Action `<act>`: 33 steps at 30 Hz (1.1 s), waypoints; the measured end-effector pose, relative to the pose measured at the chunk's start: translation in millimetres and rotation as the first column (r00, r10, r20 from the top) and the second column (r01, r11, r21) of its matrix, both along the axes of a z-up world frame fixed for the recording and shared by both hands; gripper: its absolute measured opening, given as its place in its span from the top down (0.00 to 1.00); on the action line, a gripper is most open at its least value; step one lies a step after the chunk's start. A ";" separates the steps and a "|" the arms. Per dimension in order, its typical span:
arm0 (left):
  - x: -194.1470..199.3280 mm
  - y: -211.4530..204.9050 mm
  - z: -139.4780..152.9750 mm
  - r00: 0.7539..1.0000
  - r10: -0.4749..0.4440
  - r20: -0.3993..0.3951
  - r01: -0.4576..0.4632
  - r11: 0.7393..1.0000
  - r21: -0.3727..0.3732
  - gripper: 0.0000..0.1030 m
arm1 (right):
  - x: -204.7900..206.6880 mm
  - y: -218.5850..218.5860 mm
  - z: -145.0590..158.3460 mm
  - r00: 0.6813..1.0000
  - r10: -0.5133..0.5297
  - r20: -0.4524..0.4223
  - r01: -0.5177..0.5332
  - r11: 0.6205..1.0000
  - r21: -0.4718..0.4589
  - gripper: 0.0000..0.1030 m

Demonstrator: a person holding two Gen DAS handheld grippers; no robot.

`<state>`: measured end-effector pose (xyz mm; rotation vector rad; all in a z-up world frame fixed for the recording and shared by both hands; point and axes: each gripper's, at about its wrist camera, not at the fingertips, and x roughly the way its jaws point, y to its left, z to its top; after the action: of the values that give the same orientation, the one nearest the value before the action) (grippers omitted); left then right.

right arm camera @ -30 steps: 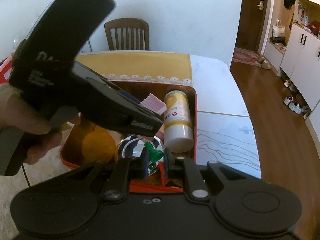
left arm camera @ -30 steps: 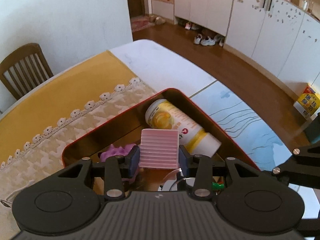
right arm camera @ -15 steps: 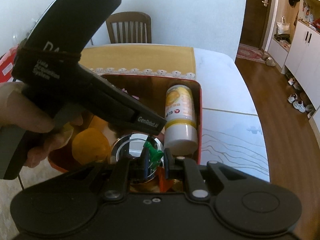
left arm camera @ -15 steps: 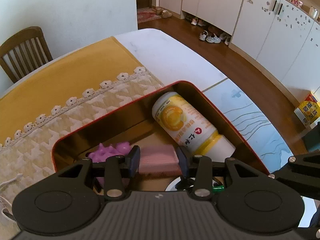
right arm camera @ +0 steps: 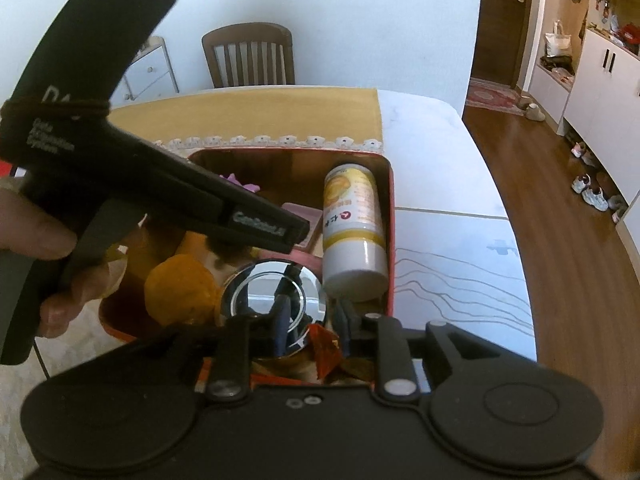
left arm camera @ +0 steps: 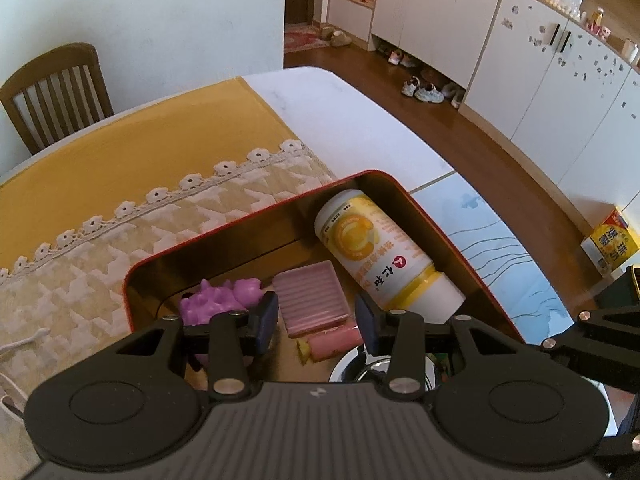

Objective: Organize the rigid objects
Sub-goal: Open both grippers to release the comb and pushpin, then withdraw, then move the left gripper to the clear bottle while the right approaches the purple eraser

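Since a moment ago the pink ribbed dish (left arm camera: 310,300) has left my left tool (left arm camera: 316,320). Before, it stood upright between the pads; now it lies flat on the bottom of the red tin (left arm camera: 440,232). The jaws of this tool stand about as wide as the dish. I see a thin gap on each side, so they hold nothing. The small green thing that my right tool (right arm camera: 312,320) was pinching is gone from between its fingers. The jaws of this tool are opening and nothing is between them.

The white tabletop (left arm camera: 360,120) carries a yellow cloth (left arm camera: 140,168) with a lace edge, and the tin stands partly on this cloth. Inside the tin the biggest thing is a white and yellow bottle (left arm camera: 376,252). It lies on its side along the right wall. Next to its cap is a round chrome disc (right arm camera: 276,292), just in front of my right tool. Left of the disc is an orange round thing (right arm camera: 180,284). The pink dish is in the middle, beside the bottle. A purple knobby toy (left arm camera: 216,300) sits just left of the dish. A small pink stick (left arm camera: 336,342) lies at the near edge of the dish.
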<state>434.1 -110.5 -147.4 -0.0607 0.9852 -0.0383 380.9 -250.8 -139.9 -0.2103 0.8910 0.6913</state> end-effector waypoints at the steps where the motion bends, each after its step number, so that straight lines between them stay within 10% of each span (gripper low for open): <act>1: -2.8 0.6 2.8 1.000 0.000 0.007 0.000 1.000 -0.003 0.59 | -1.1 -1.4 1.8 1.000 -0.006 -0.001 0.006 1.000 0.005 0.72; 33: -141.7 68.2 72.4 0.964 -0.046 0.263 0.053 0.998 -0.019 0.30 | -87.7 26.9 56.8 0.997 -0.029 0.076 0.022 0.996 0.090 0.25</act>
<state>292.4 -42.3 -74.9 -0.0536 0.7209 -0.1028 293.1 -223.9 -83.1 -0.1444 0.7861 0.6932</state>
